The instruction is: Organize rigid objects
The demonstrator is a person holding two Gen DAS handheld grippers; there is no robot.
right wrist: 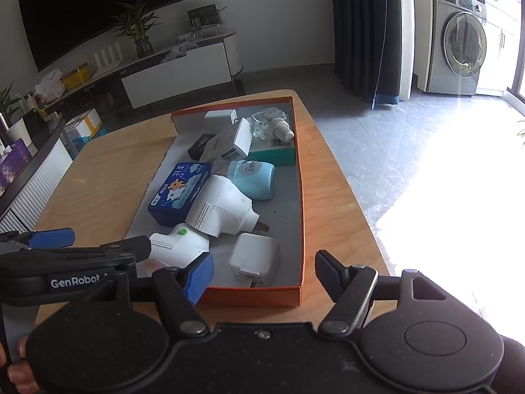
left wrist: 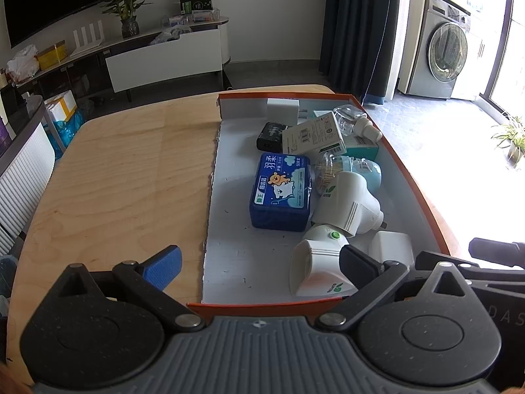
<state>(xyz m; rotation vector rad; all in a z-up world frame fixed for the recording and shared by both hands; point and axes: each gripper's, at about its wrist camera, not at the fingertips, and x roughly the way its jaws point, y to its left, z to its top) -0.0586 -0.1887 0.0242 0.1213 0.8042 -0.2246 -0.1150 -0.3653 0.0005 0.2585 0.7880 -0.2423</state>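
Observation:
A shallow orange box (left wrist: 262, 309) (right wrist: 252, 295) with a white floor sits on the wooden table (left wrist: 115, 180). It holds a blue tissue pack (left wrist: 280, 193) (right wrist: 178, 192), two white plug-in devices (left wrist: 344, 207) (left wrist: 316, 267), a white square adapter (right wrist: 254, 257), a pale blue bottle (right wrist: 254, 179), a white carton (left wrist: 313, 136), a black charger (left wrist: 270, 136) and a clear bottle (right wrist: 272, 124). My left gripper (left wrist: 259, 267) hangs open over the box's near left corner. My right gripper (right wrist: 264, 275) is open above the near edge, the adapter just ahead of it. Nothing is held.
The table's left half is bare wood (right wrist: 108, 177). The floor (right wrist: 410, 164) drops away to the right of the table edge. A TV cabinet (left wrist: 164, 55) stands far behind, a washing machine (right wrist: 459, 39) at far right. The left gripper (right wrist: 92, 243) shows beside the right one.

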